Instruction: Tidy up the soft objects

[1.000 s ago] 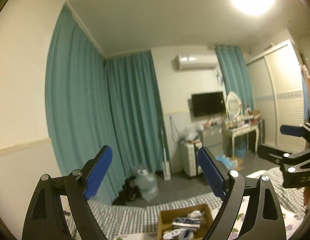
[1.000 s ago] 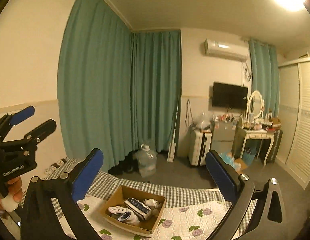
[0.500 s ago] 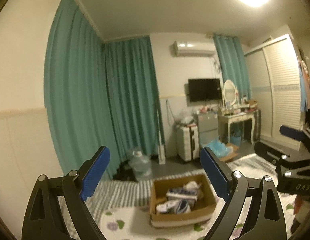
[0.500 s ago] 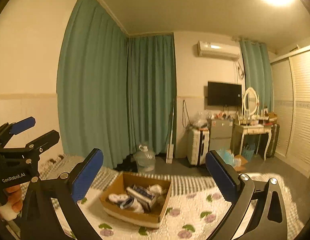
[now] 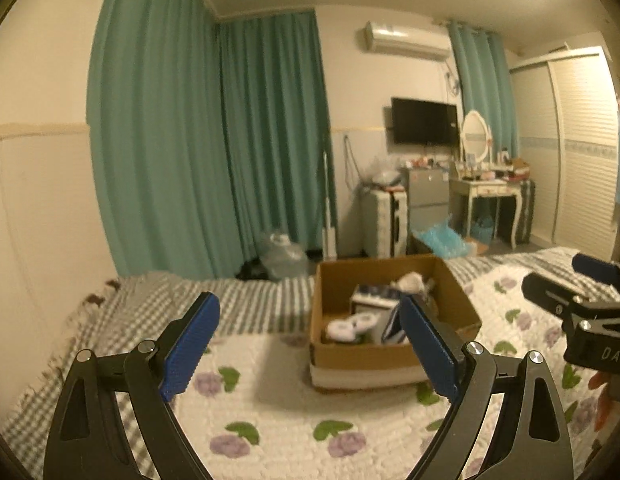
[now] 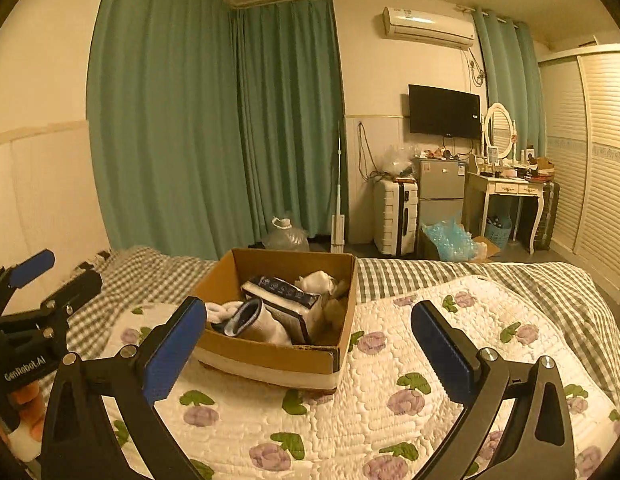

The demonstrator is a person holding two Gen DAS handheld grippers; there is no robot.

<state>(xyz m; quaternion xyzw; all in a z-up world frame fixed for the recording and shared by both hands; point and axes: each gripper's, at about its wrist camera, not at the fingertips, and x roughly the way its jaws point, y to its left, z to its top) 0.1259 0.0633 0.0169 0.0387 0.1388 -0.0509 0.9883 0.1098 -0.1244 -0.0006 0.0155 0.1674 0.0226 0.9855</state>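
An open cardboard box (image 6: 269,354) stands on the bed's flowered quilt (image 6: 390,400). It holds several rolled socks: white ones (image 6: 318,282), a white and blue one (image 6: 253,320), and a dark patterned bundle (image 6: 285,294). The box also shows in the left wrist view (image 5: 374,354). My left gripper (image 5: 310,344) is open and empty, in front of the box. My right gripper (image 6: 310,344) is open and empty, also just short of the box. Each gripper shows at the edge of the other's view.
A grey checked sheet (image 6: 510,280) covers the bed's far part. Beyond the bed are teal curtains (image 6: 229,120), a water jug (image 6: 285,236), a white suitcase (image 6: 394,216), a small fridge (image 6: 440,188) and a dressing table (image 6: 510,192).
Both cameras have tilted down and moved closer to the bed. The box now sits larger and higher in both views. Both grippers stay open.
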